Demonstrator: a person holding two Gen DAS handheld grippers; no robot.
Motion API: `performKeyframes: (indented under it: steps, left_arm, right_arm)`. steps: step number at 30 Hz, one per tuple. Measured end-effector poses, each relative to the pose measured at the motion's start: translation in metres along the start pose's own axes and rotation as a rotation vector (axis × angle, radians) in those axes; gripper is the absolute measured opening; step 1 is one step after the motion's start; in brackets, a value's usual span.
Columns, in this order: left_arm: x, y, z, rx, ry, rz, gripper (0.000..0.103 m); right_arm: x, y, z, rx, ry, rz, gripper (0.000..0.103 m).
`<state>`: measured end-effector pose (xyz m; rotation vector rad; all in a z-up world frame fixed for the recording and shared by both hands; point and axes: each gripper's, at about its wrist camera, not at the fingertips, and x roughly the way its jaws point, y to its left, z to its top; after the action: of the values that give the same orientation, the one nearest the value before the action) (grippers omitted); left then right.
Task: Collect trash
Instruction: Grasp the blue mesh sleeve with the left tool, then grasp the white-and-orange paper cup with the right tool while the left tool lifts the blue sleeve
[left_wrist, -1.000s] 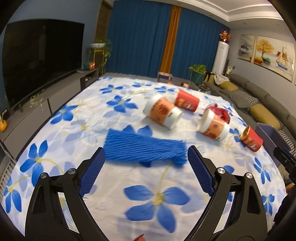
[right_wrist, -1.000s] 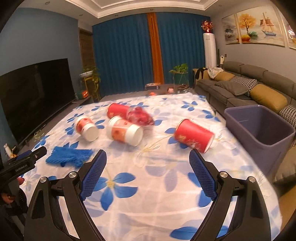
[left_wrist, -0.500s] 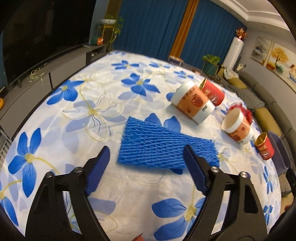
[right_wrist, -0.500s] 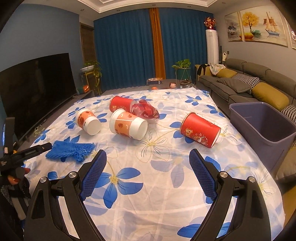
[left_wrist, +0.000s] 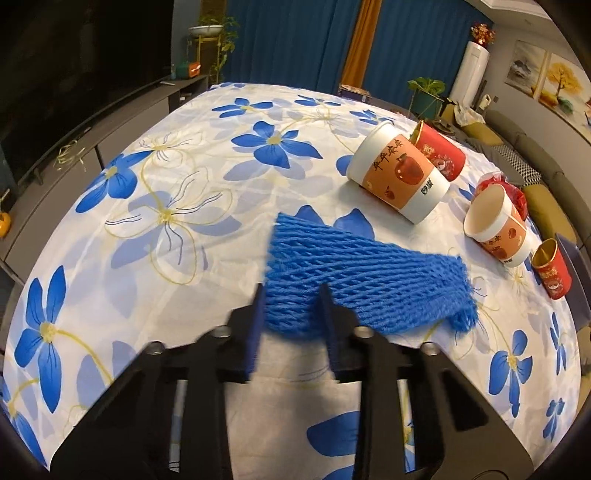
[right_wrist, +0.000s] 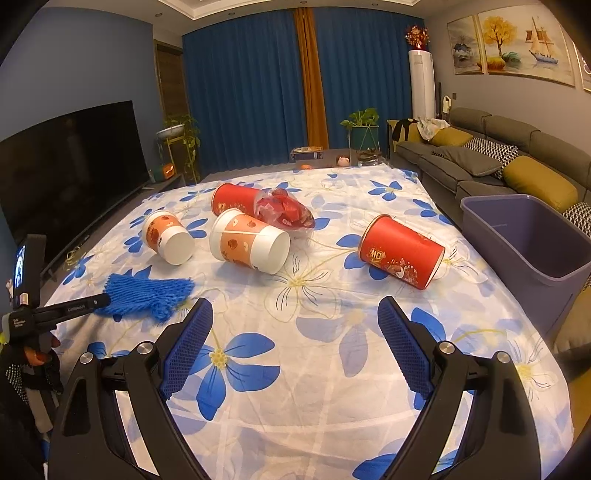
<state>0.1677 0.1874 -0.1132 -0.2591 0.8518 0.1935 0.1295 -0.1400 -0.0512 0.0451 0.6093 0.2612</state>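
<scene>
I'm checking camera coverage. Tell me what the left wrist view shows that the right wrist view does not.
Only the left wrist view shows the left gripper, whose jaws have just been closing, pinching the near edge of the blue foam net. Only the right wrist view shows the open right gripper and the purple bin. Both show the net, cups and flowered cloth.

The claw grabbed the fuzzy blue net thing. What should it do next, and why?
Probably lift it. The left claw has just been closing and now pinches the near edge of the blue foam net, which mostly lies on the tablecloth. The purple bin waits across the table.
</scene>
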Motion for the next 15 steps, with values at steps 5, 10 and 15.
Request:
performKeyframes:
  steps: [5,10,15]
  left_arm:
    - [-0.002,-0.006,0.000,0.011,-0.013,-0.062,0.010]
    - [-0.024,-0.006,-0.002,-0.037,-0.077,-0.140,0.010]
    - [-0.057,0.003,0.001,-0.089,-0.173,-0.166,0.010]
  right_arm:
    - [0.006,0.001,-0.001,-0.001,0.018,-0.003,0.088]
    - [0.010,0.004,0.002,-0.009,0.031,-0.007,0.088]
    - [0.024,0.018,0.010,-0.031,0.044,-0.007,0.088]
